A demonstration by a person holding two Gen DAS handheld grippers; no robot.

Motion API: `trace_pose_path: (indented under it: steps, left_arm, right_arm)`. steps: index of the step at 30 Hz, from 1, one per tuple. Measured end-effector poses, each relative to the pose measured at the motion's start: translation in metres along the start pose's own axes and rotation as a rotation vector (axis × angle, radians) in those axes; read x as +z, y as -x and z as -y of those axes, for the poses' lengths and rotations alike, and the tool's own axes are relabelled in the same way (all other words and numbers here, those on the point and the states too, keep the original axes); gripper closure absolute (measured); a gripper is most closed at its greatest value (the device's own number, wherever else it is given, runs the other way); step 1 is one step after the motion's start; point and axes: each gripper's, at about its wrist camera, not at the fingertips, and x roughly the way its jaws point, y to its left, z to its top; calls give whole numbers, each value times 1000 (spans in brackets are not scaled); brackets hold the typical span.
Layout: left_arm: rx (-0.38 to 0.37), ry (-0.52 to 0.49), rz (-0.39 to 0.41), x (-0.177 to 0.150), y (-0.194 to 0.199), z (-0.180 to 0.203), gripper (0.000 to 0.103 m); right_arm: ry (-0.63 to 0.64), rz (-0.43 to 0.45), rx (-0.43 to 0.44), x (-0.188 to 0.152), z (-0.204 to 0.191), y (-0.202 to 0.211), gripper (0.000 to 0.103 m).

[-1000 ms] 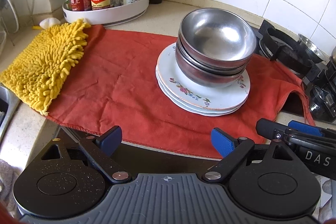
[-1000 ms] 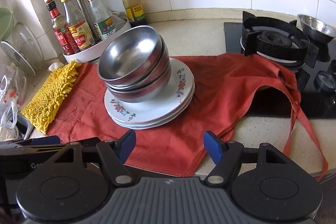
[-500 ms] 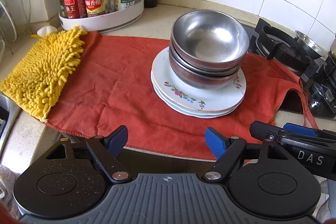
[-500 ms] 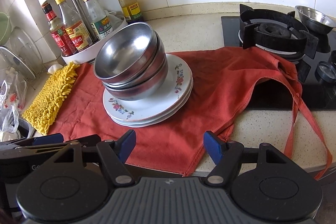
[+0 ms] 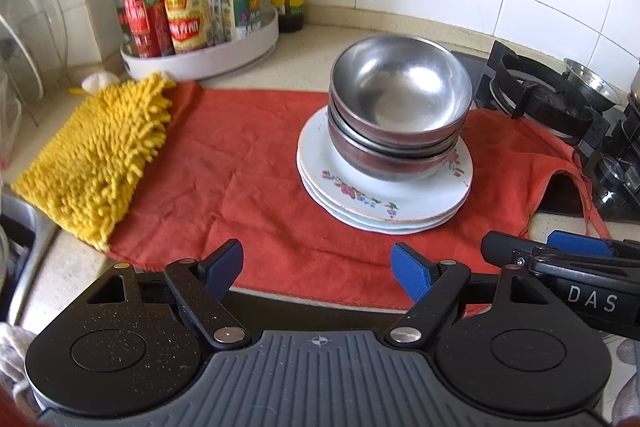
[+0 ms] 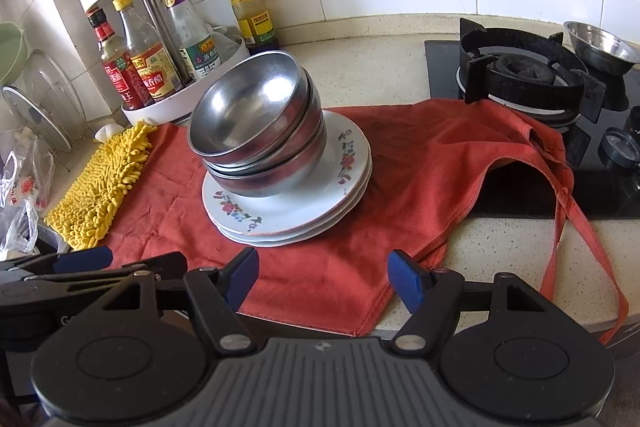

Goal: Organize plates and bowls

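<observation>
Three shiny metal bowls [image 5: 400,115] sit one inside the other on top of a stack of white plates [image 5: 384,203] with little flowers on them. The plates rest on a red cloth [image 5: 240,187] spread over the desk [image 6: 380,35].

The left hand-held gripper [image 5: 318,269] hangs near the front edge of the red cloth. Its blue fingers have just closed in a bit, but they are apart and nothing is between them. The right hand-held gripper [image 6: 322,275] is close beside it, also open with nothing in it.

A fuzzy yellow mitt [image 5: 96,163] lies on the left end of the cloth. Behind it is a round white rack with sauce bottles [image 5: 184,7]. A black stove [image 6: 528,75] is on the right, and one corner of the cloth lies over it.
</observation>
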Motion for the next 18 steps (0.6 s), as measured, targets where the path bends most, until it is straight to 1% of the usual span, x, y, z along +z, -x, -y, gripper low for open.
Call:
trace_pose_path:
  steps: [4,11,18]
  left_arm:
    - [-12,2,7,0,3,-3,18]
    - [46,-48,39,-3,9,0,18]
    - [15,-24,45,-5,11,-8,18]
  right_arm:
    - [17,4,-8,0,-4,3,34]
    - [31,-3,-7,-1,-8,2,34]
    - [42,4,-1,-1,-10,5,34]
